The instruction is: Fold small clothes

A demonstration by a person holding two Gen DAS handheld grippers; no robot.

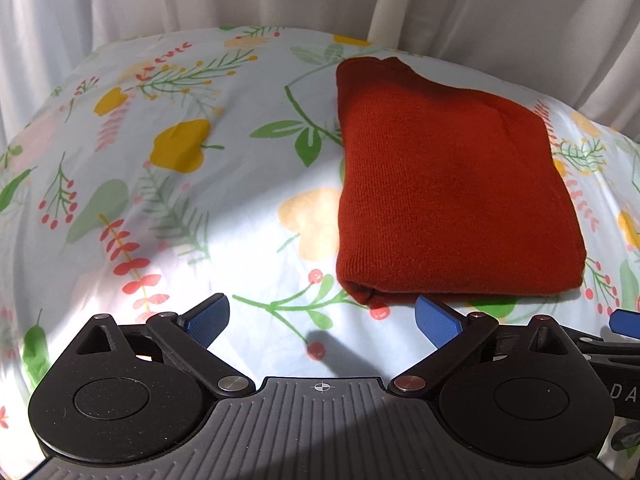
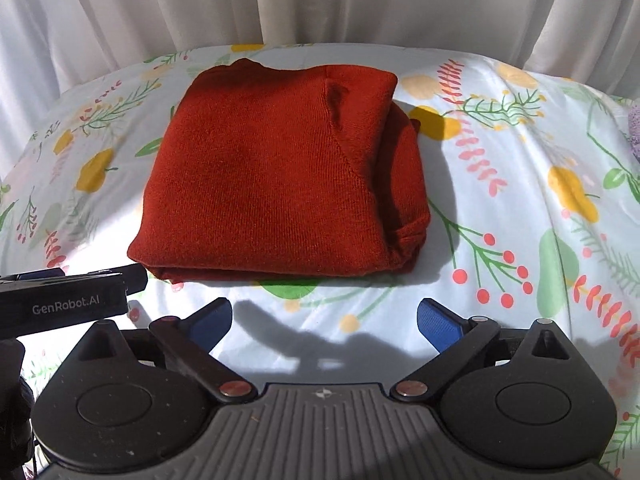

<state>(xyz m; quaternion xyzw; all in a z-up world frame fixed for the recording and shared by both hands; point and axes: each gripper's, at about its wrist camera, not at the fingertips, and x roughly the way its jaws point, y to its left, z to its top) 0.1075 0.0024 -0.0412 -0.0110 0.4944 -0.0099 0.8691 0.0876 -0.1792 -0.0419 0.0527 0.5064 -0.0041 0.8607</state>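
A rust-red knitted garment (image 1: 448, 184) lies folded into a thick rectangle on the floral sheet (image 1: 168, 184). In the left wrist view it sits ahead and to the right of my left gripper (image 1: 322, 318), whose blue pads stand wide apart with only sheet between them. In the right wrist view the same folded garment (image 2: 272, 176) lies ahead, slightly left, just beyond my right gripper (image 2: 324, 320), which is also open and holds nothing. The left gripper's body (image 2: 68, 296) shows at the left edge of that view, close to the garment's near left corner.
White curtains (image 2: 320, 0) hang behind the sheet-covered surface. The floral sheet (image 2: 520, 200) stretches to the right of the garment. A bit of lilac fabric (image 2: 634, 128) peeks in at the far right edge. A blue pad of the right gripper (image 1: 626, 326) shows at the left view's right edge.
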